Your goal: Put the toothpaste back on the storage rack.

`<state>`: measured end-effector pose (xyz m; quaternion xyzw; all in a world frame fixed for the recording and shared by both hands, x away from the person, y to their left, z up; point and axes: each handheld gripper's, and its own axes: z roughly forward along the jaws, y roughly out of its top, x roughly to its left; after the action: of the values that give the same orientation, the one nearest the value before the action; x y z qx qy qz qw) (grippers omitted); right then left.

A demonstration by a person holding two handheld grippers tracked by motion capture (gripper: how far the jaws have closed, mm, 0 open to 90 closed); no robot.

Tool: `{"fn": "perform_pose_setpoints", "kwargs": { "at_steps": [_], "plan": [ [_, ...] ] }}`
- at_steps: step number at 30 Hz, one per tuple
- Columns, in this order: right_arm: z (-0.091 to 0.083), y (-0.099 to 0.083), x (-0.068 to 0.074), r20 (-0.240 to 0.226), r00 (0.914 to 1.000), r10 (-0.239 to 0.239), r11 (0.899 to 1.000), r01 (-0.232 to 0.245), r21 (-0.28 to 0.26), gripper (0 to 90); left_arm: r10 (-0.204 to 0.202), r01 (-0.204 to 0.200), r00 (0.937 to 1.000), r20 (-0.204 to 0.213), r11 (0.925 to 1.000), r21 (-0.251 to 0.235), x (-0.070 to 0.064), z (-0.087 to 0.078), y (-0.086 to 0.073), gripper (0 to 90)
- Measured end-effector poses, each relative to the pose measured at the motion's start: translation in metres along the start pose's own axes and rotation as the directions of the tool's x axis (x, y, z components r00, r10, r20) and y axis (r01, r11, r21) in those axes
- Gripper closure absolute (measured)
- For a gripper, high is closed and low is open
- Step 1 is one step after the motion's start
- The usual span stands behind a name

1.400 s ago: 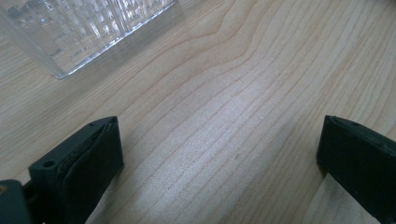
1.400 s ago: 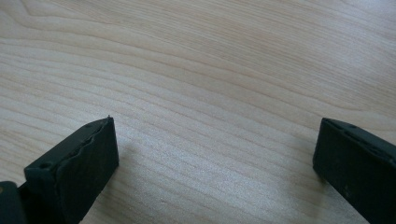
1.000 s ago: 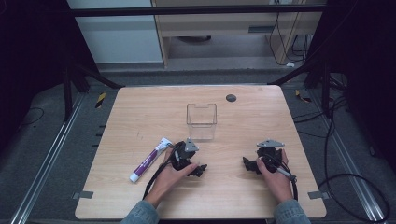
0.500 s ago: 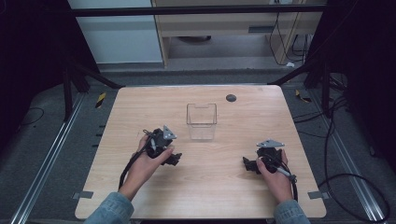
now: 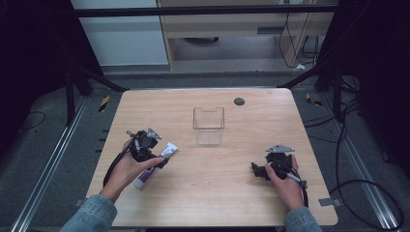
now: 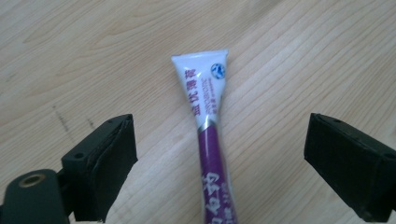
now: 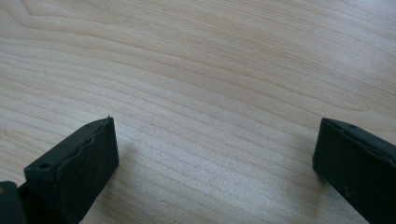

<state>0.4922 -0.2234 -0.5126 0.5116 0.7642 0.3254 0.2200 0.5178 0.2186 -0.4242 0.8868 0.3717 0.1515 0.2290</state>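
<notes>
Poised over the purple-and-white tube [image 6: 209, 140] at the table's [image 5: 227, 193] left front, left gripper [image 5: 153, 153] spread wide with a jaw to either side, probably just short of contact. Next: lower, close on the tube's middle. Farther right, clear box [image 5: 209, 125] mid-table, then right gripper [image 5: 258, 170] resting wide, holding nothing.

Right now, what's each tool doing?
Left tool: open, jaws either side of the tube, not gripping.
Right tool: open, holding nothing.

Clear box [image 5: 209, 125], black disc [image 5: 239, 101].
</notes>
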Motion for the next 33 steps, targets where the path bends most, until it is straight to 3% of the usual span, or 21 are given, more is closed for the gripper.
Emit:
{"fn": "perform_pose_setpoints", "kwargs": {
  "at_steps": [3,8,12,20,33],
  "plan": [
    [0.000,0.000,0.000,-0.003,1.0000,0.005,1.000,-0.005,0.002,0.5,0.003,-0.003,0.9999,0.010,0.9997,0.023,0.003,-0.001,-0.003,13.4],
    [0.000,0.000,0.000,-0.003,1.0000,0.005,1.000,-0.005,0.002,0.5,-0.026,0.023,0.9989,0.040,0.9978,0.063,0.006,0.004,-0.004,22.4],
    [0.000,0.000,0.000,-0.003,1.0000,0.005,1.000,-0.005,0.002,0.5,-0.020,0.015,0.9983,0.055,0.9951,0.098,0.007,0.008,-0.002,29.7],
    [0.000,0.000,0.000,-0.003,1.0000,0.005,1.000,-0.005,0.002,0.5,-0.014,0.006,0.9978,0.065,0.9925,0.122,0.008,0.014,0.003,40.7],
    [0.000,0.000,0.000,-0.001,1.0000,0.001,1.000,-0.001,0.002,0.5,-0.033,0.021,0.9970,0.070,0.9863,0.164,0.012,0.034,0.008,47.6]
  ]
}}
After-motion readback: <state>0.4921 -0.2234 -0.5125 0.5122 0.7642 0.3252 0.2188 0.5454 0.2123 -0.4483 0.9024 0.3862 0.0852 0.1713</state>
